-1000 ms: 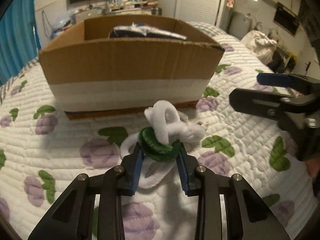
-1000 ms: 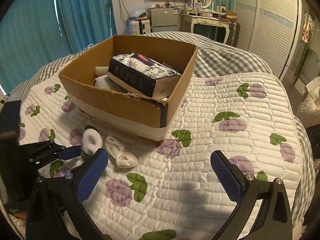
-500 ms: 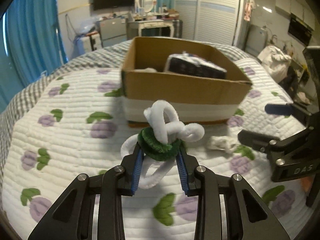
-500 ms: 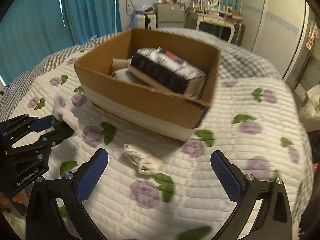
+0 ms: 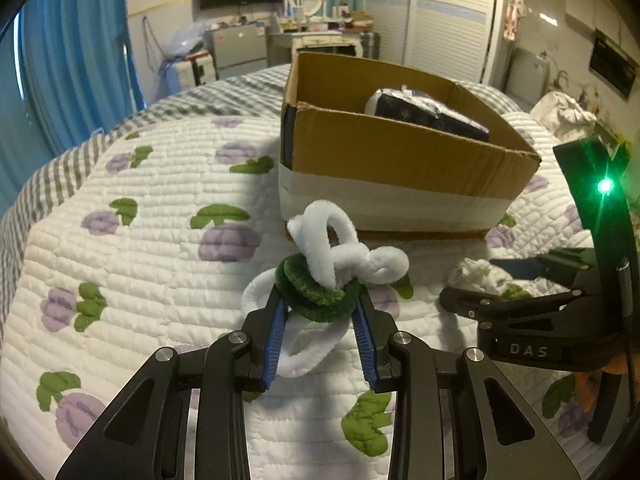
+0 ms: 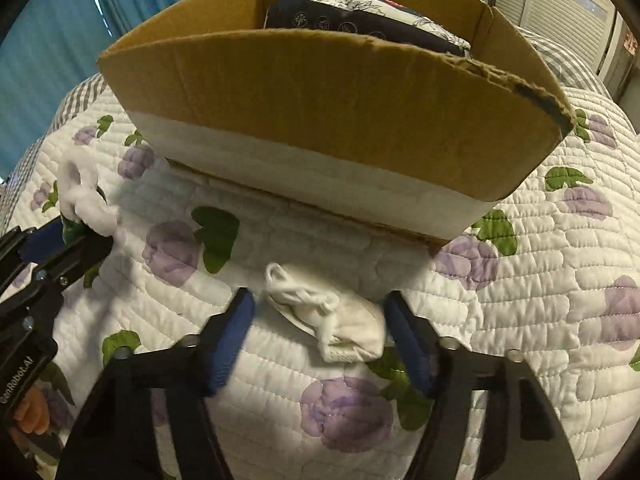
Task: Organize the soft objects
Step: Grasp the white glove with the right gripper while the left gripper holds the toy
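My left gripper [image 5: 320, 312] is shut on a tangle of white and green fuzzy chenille loops [image 5: 332, 264], held above the quilt in front of the cardboard box [image 5: 400, 160]. It also shows at the left of the right wrist view [image 6: 86, 196]. My right gripper [image 6: 320, 328] is open, low over the quilt, with its jaws on either side of a crumpled white sock [image 6: 328, 316] that lies just before the box [image 6: 320, 100]. The sock [image 5: 476, 276] shows in the left wrist view between the right gripper's fingers [image 5: 520, 268]. A dark floral pouch [image 6: 360, 20] lies inside the box.
The bed carries a white quilt [image 5: 140, 240] with purple flowers and green leaves, over a grey checked sheet. Blue curtains [image 5: 72, 60], a TV, a dressing table and wardrobes stand beyond the bed.
My right gripper has dropped and moved in around the white sock, its jaws narrower than before. My left gripper has lifted and swung left with the chenille loops.
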Motion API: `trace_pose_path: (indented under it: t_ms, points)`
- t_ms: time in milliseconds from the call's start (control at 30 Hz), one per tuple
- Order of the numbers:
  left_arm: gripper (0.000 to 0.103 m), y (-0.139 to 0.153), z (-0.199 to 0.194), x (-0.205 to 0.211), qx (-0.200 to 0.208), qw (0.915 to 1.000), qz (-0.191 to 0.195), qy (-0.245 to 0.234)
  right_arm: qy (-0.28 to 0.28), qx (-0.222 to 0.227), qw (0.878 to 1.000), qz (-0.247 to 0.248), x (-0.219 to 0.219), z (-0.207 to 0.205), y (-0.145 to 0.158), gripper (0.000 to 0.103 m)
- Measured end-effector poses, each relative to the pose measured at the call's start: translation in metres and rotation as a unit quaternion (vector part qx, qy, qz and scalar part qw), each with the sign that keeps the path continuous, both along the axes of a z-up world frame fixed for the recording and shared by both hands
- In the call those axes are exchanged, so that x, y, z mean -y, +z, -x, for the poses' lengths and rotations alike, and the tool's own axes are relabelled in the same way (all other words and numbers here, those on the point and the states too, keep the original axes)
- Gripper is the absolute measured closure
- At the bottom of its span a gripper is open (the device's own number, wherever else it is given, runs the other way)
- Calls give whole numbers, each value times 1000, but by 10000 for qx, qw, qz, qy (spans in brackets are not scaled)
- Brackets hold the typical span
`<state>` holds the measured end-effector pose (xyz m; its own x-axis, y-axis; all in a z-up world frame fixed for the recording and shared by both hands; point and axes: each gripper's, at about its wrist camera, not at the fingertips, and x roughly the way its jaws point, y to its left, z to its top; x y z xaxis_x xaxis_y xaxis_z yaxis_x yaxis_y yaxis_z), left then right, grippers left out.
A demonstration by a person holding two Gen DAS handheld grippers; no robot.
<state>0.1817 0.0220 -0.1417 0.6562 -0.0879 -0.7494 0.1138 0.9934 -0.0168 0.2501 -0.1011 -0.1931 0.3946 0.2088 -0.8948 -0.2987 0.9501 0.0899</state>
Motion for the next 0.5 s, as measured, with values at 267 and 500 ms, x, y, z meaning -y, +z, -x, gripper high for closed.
trace_pose_path:
  t_ms: [267, 500]
  points:
    - [72, 10, 11, 1, 38, 9999, 90, 38, 155, 589, 9980, 142, -4, 25, 18, 72]
    - [72, 39, 30, 6, 267, 9996, 80, 13, 212, 954, 9951, -165, 11, 59, 58, 72]
